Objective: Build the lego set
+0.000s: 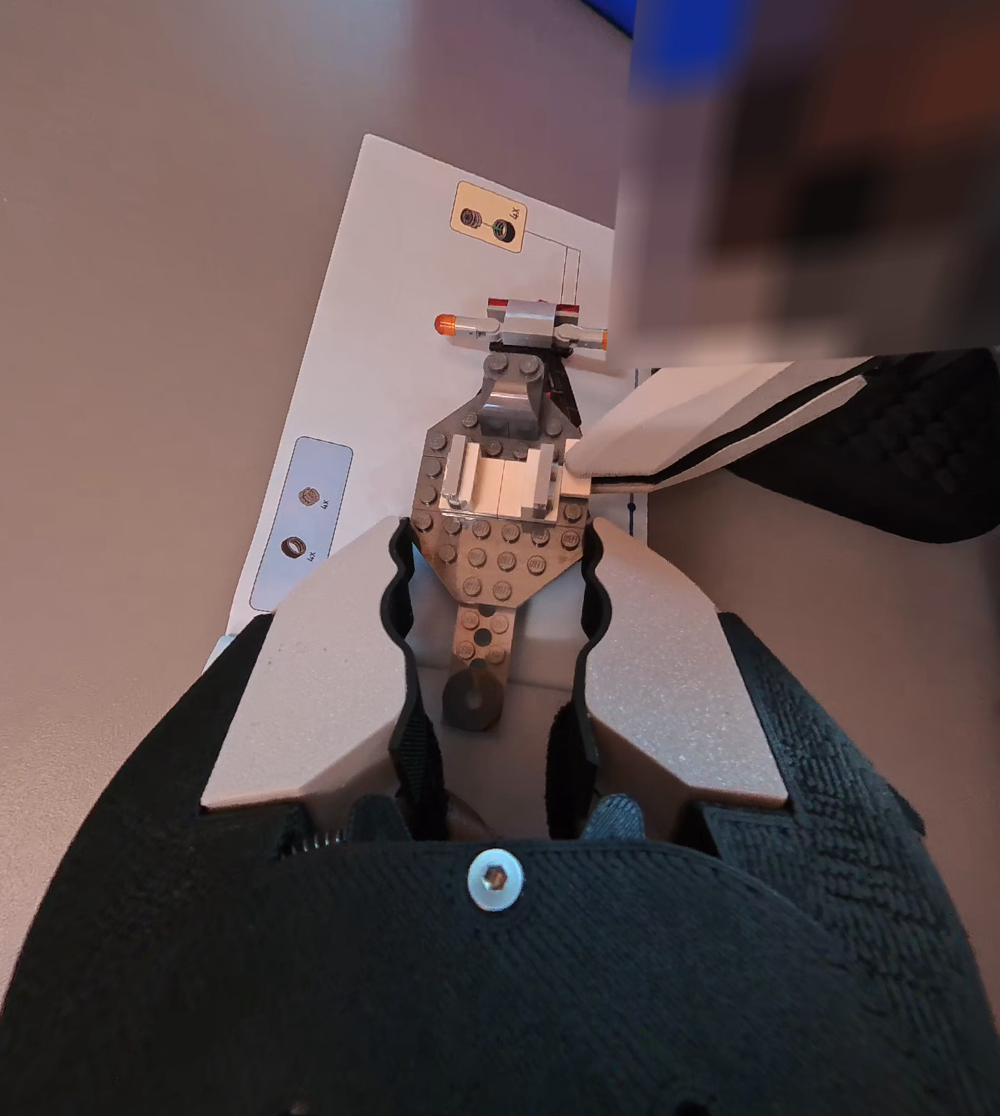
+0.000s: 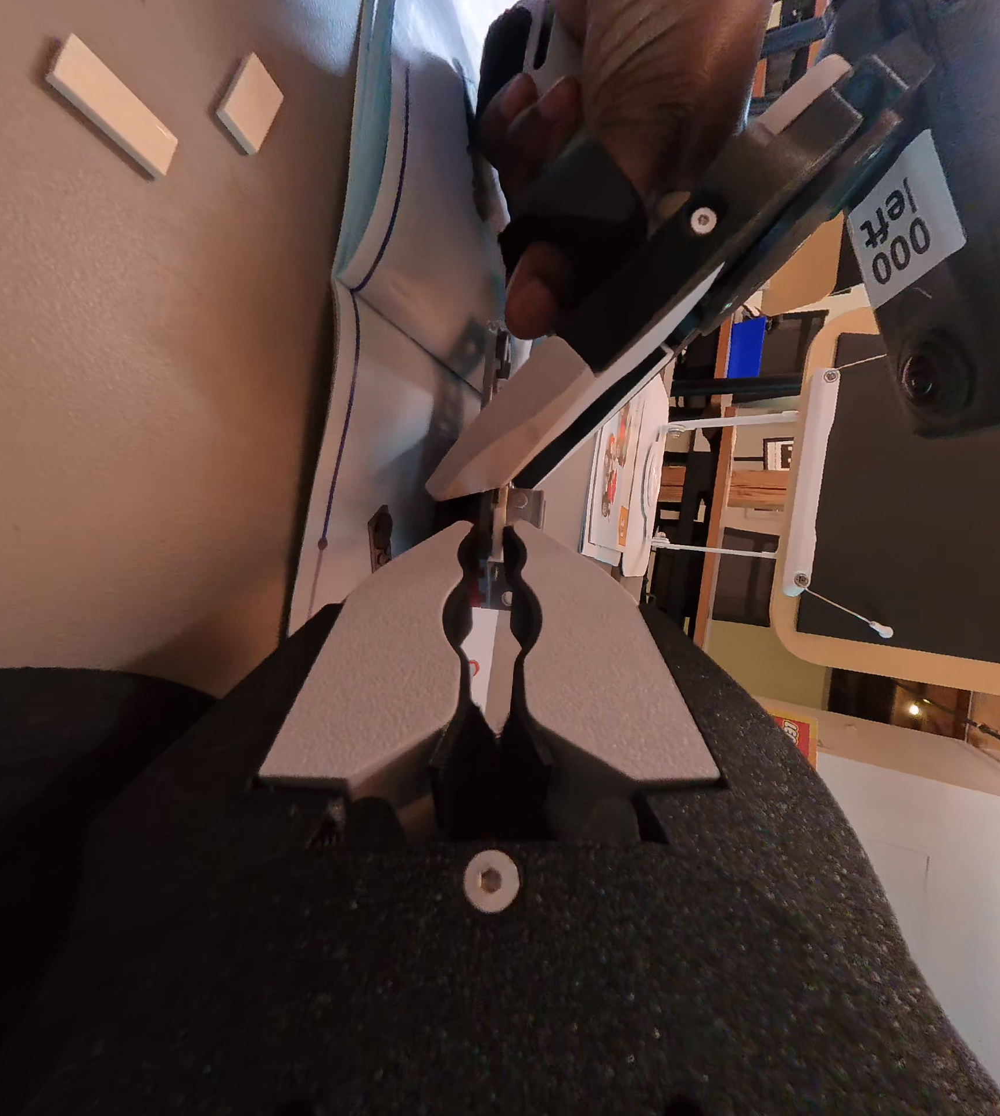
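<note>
The grey Lego model [image 1: 485, 561], a studded plate with white tiles in the middle and orange-tipped bars at the far end, is held over the instruction booklet [image 1: 364, 290]. My left gripper [image 1: 497, 531] is shut on the model's two side edges. My right gripper [image 1: 582, 477] comes in from the right, shut on a small white piece [image 1: 576, 485] at the model's right edge. In the right wrist view my right gripper [image 2: 492, 534] pinches that thin piece [image 2: 500, 522] edge-on, and the left gripper [image 2: 455, 483] reaches down from the upper right.
Two loose white tiles [image 2: 111, 105] [image 2: 250, 102] lie on the tan table [image 2: 123, 362] beside the open booklet [image 2: 425, 253]. A hand [image 2: 636, 90] holds the left gripper. A blurred patch covers the upper right of the left wrist view. Left and right tips are no more than a few centimetres apart.
</note>
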The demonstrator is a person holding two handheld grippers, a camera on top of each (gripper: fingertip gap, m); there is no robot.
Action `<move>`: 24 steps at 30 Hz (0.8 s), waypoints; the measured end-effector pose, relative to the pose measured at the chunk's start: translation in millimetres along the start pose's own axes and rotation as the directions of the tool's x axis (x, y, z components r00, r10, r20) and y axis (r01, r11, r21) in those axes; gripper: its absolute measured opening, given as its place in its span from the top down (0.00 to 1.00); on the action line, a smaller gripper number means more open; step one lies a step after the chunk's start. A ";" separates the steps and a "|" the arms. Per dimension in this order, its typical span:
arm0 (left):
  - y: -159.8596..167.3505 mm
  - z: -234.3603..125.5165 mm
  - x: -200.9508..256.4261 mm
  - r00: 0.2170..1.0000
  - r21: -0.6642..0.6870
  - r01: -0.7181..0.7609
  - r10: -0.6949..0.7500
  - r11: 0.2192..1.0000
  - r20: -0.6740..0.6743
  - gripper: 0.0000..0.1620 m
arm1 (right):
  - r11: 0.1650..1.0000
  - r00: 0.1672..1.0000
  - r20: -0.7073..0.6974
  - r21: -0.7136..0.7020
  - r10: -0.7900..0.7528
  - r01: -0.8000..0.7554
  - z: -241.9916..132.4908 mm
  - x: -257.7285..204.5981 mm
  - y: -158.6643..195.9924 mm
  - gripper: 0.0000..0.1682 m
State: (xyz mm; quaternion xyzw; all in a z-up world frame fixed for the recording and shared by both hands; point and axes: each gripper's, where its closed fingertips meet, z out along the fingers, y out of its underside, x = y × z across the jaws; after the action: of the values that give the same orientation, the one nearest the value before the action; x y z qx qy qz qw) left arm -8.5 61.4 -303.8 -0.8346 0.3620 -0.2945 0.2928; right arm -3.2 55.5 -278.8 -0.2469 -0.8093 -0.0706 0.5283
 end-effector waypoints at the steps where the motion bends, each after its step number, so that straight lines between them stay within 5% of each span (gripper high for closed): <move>1: -0.6 -0.2 0.2 1.000 0.004 0.005 -0.005 1.000 -0.002 0.67 | 1.000 1.000 -0.003 -0.002 -0.001 0.001 -0.2 0.2 0.2 0.96; 18: 0.3 1.1 1.1 1.000 -0.001 -0.005 0.005 1.000 0.019 0.67 | 0.998 0.996 -0.063 0.001 -0.063 0.063 -1.5 -1.8 -0.3 0.96; 21: 0.9 1.2 2.0 1.000 -0.003 -0.020 0.020 1.000 0.018 0.67 | 1.000 0.997 -0.083 0.008 0.001 0.000 -7.9 0.5 3.7 0.86; 24: 1.0 1.7 2.0 1.000 -0.001 -0.019 0.019 1.000 0.019 0.67 | 0.996 0.994 -0.074 0.023 0.085 -0.084 -14.9 1.3 6.8 0.87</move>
State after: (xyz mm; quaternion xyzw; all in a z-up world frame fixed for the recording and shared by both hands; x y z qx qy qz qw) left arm -6.6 59.7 -305.0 -0.8339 0.3673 -0.2835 0.2990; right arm 11.8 56.3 -272.2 -0.2729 -0.7783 -0.0493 0.5633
